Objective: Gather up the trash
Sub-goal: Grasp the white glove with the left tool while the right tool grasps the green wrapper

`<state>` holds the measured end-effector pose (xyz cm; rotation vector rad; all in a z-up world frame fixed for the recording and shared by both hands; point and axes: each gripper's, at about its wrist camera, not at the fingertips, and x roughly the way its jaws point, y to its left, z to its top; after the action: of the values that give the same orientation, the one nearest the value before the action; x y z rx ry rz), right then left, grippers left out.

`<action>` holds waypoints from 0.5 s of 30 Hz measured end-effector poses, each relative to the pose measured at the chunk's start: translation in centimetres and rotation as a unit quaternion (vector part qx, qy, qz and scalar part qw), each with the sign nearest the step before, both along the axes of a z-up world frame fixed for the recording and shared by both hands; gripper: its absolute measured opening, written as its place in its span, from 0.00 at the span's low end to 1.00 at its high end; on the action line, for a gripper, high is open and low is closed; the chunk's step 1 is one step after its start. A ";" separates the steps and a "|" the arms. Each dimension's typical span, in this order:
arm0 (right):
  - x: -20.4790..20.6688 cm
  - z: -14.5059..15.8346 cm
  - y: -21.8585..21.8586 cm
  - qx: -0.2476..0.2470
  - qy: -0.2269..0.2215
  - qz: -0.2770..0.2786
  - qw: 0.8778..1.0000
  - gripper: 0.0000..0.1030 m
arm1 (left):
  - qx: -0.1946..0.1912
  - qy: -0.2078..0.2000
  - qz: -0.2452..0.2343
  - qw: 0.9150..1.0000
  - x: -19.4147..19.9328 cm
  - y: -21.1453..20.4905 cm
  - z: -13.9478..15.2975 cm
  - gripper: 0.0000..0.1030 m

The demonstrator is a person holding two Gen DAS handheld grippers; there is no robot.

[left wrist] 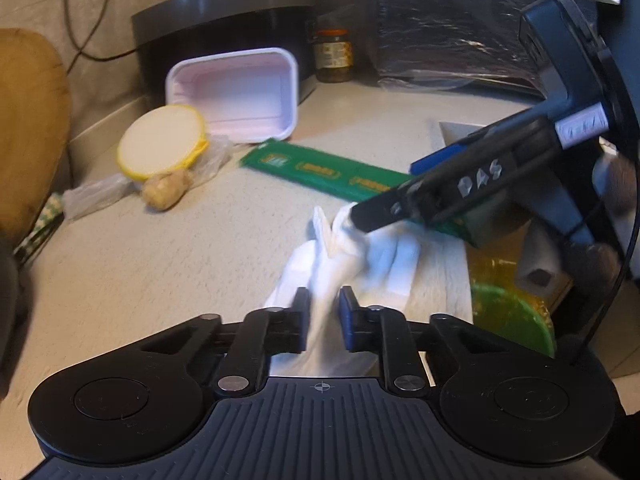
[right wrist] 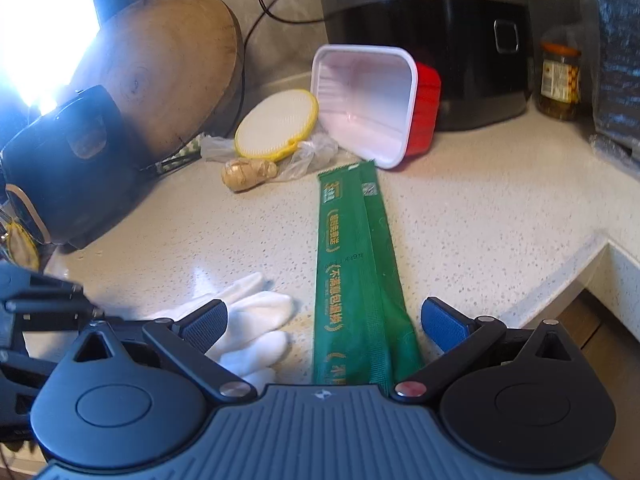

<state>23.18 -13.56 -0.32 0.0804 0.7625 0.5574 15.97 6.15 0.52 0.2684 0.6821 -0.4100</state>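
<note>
Green foil is lying between the spread pads of the right tool [right wrist: 324,320]: the long noodle wrapper [right wrist: 352,272] is stretching straight ahead of it, its long axis running from the near worktop [right wrist: 480,208] edge toward the red-and-white tray [right wrist: 368,104] at the back. The right tool is standing wide open, gripping nothing. The left tool [left wrist: 324,312] is pinching the white crumpled tissue [left wrist: 360,264] just left of the wrapper, near that same edge.
</note>
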 end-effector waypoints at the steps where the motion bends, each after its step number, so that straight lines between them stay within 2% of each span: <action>1: 0.0 0.1 0.2 -0.003 0.005 0.021 1.000 1.00 | 0.002 -0.001 0.008 1.000 -0.3 0.2 0.0 0.17; 3: -0.3 0.1 0.9 -0.019 0.000 0.048 0.999 1.00 | 0.003 -0.005 0.018 1.000 -0.7 0.5 0.0 0.17; 6: -1.0 0.2 1.7 -0.047 -0.017 0.030 0.998 1.00 | 0.000 -0.005 0.026 1.000 -1.1 0.8 0.1 0.17; 11: -3.2 1.8 2.5 -0.085 -0.109 -0.028 0.990 1.00 | -0.010 0.002 0.037 0.999 -1.1 0.9 0.2 0.17; 13: -3.7 2.2 2.7 -0.107 -0.126 -0.036 0.986 1.00 | -0.010 0.002 0.038 0.999 -1.0 0.8 0.2 0.17; 15: -3.7 2.3 2.6 -0.114 -0.124 -0.026 0.985 1.00 | -0.011 0.001 0.040 0.999 -1.1 0.8 0.1 0.17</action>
<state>19.48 -11.00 1.99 -0.1779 0.5742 0.4188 14.89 6.92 0.64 0.2187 0.6869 -0.3414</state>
